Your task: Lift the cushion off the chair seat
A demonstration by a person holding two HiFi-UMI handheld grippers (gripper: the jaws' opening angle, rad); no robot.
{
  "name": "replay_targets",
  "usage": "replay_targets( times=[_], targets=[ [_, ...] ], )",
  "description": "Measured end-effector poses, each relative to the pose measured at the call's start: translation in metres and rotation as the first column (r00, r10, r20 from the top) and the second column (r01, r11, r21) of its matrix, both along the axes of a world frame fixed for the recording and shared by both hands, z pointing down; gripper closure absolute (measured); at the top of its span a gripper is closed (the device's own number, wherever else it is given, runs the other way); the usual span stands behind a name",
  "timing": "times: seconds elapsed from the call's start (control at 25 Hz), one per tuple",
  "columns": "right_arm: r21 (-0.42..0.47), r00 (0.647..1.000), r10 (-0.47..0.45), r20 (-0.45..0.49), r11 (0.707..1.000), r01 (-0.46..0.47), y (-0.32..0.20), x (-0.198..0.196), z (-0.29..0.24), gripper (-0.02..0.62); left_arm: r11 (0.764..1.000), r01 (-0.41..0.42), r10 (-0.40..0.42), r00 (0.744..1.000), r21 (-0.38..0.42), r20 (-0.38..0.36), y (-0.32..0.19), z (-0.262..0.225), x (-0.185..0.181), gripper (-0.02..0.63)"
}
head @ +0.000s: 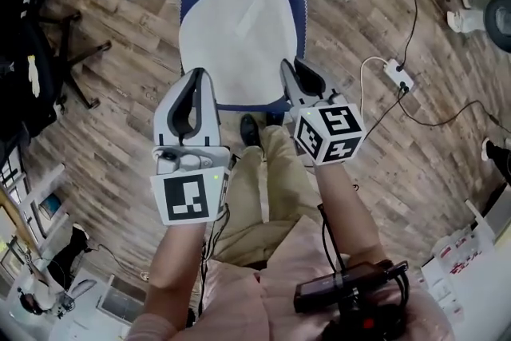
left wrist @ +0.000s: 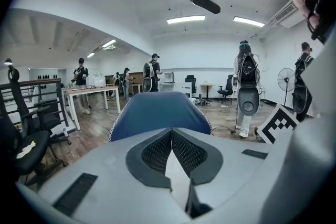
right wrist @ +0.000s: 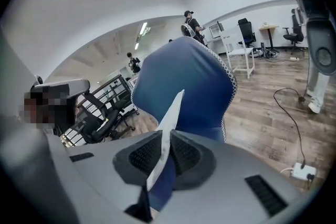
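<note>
White cushion (head: 235, 32) edges clamped in left tool (head: 197, 76), right tool (head: 294, 69).

We stand on a wood-plank floor (head: 104, 132) that runs all round. Right of the right gripper (head: 297, 76) a white power strip (head: 398, 74) lies on the boards; left of the left gripper (head: 197, 80) stands a black office chair (head: 36, 52). Ahead of the left gripper's jaws the room opens out — white walls (left wrist: 210, 55), strip lights (left wrist: 186, 19) on the ceiling, a long table (left wrist: 86, 91) and a standing fan (left wrist: 286, 77).
</note>
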State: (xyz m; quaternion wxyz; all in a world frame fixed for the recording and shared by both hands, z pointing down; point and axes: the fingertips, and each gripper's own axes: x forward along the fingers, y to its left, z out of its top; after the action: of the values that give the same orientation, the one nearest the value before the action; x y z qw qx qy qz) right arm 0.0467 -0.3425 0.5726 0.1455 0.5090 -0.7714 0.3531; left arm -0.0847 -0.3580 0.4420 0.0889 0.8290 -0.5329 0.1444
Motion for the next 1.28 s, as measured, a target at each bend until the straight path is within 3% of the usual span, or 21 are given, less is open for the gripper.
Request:
replay_targets(
  times=[0.36,0.6,0.72,1.0,1.28],
  targets=[
    [0.117,0.997,-0.033,-0.071,0.992,0.041,-0.008,-0.015,-0.085,0.552,0.996,0.038,-0.032,0.997,0.079,-0.074,0.014,-0.076,0.0,0.592],
    [0.176,0.987,-0.061,-0.147,0.981,0.087,-0.002,-0.021,-0.141,0.555,0.991,0.05,-0.04,0.996,0.125,-0.084,0.018,-0.127,0.0,0.592],
    [0.207,0.983,-0.054,-0.174,0.974,0.091,0.0,-0.019,-0.17,0.557,0.982,0.047,-0.028,0.994,0.182,-0.106,0.017,-0.157,-0.001,0.592],
    [0.305,0.977,-0.026,-0.213,0.948,0.091,0.021,-0.013,-0.244,0.557,0.964,0.03,0.004,0.992,0.264,-0.127,0.041,-0.212,-0.003,0.592],
    [0.426,0.977,0.008,-0.215,0.901,0.086,0.041,-0.02,-0.322,0.557,0.941,0.02,0.024,0.992,0.339,-0.126,0.063,-0.262,-0.015,0.592]
  ],
)
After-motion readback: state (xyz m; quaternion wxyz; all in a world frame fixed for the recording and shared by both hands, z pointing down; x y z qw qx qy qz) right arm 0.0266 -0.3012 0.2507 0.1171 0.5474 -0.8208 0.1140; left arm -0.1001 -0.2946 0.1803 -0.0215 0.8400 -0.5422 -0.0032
